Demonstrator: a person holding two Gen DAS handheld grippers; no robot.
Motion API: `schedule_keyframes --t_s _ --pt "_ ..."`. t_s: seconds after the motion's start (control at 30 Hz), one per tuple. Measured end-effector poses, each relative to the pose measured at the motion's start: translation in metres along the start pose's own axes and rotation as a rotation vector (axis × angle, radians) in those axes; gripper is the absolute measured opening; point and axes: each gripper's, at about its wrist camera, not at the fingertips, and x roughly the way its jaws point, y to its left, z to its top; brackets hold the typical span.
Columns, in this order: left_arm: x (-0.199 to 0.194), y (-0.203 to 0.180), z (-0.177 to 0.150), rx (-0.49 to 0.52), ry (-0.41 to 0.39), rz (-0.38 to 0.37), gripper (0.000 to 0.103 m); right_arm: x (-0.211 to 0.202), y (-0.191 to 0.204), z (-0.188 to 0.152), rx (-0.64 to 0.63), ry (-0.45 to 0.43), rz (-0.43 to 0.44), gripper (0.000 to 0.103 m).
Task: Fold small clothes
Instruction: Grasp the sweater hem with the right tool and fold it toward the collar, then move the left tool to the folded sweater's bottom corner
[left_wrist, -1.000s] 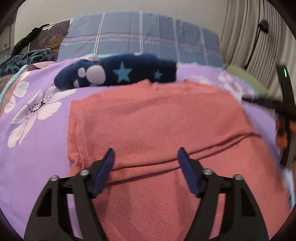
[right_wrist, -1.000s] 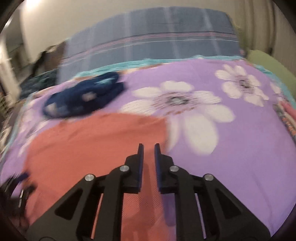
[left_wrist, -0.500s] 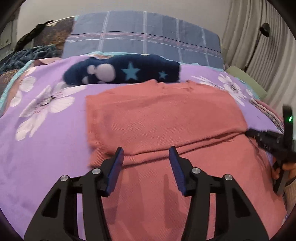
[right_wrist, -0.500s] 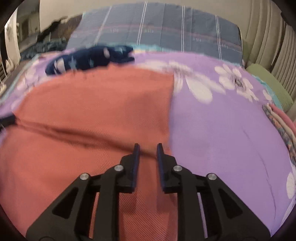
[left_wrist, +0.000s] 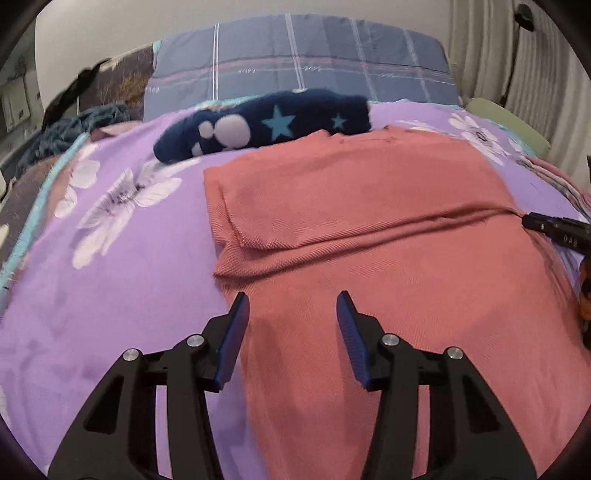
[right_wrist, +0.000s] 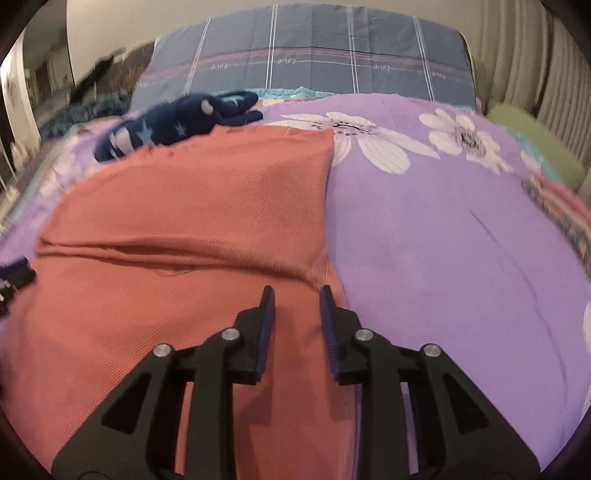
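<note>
Two grippers over the cloth, which lies folded on the purple bedspread. Left gripper gapes midway, empty, above its near-left edge. Right gripper is narrow and opening, nothing between, at the right edge.

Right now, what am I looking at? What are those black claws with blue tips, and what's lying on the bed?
Those claws are two hand-held grippers; a person carries one in each hand, and a camera on each looks forward along its fingers. One picture comes from the left gripper, the other from the right gripper. Both hover over a salmon-red garment spread on a purple flowered bedcover, its far part folded over. Behind it lies a dark blue star-patterned piece. Nothing is held: the left gripper's jaws stand open, the right's are opening, with only cloth below them.
</note>
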Motion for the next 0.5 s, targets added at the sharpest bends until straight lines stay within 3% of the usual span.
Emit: schedule_keyframes --t_s 0.23,0.5 --pt "-0.061 -0.013 -0.01 0.062 -0.098 0.032 0.059 -0.038 -0.013 -0.031 0.026 0.01 0.024 0.026" --pt "-0.082 -0.024 -0.029 0.087 -0.097 0.024 0.063 -0.054 -0.014 -0.058 0.023 0.047 0.032 0.026"
